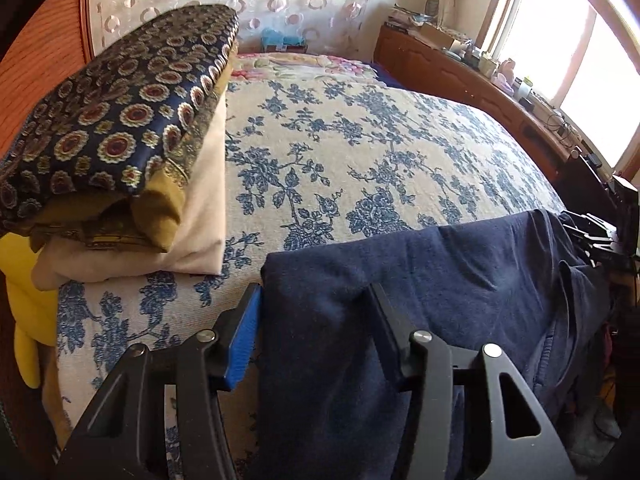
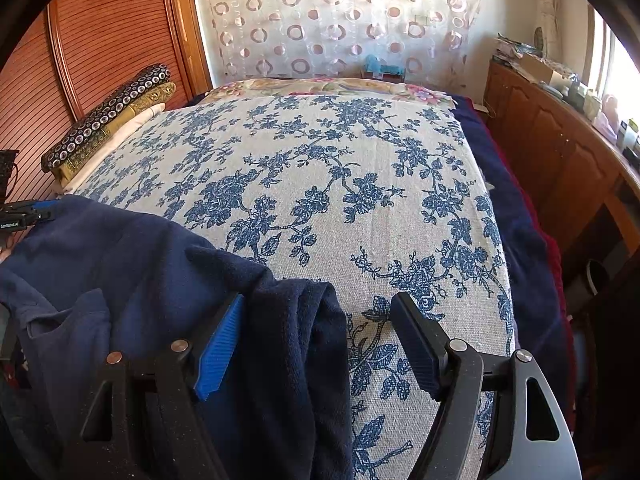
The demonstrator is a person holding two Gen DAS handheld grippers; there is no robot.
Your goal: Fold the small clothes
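A dark blue garment lay along the near edge of the bed, draped over that edge and hanging down toward the cameras. The bed was covered with a cream spread printed with blue flowers. The left tool stood over the garment's left end: its blue-padded left finger sat just outside the cloth's left edge, and the other finger rested over the cloth, so the garment's end lay between the two. The jaws were partly apart, and it could not be told whether the pads pressed on the fabric. The right tool was at the garment's right end, its jaws held wide open; a bunched fold of the blue cloth lay between them, against the left pad, while the right pad stood clear of it over the bare spread. In the right wrist view the left tool's tip showed at the far left edge, beside the garment. A stack of folded cloths sat on the bed's left side, near the left tool and well apart from the right one. A wooden cabinet ran along the bed's right side.
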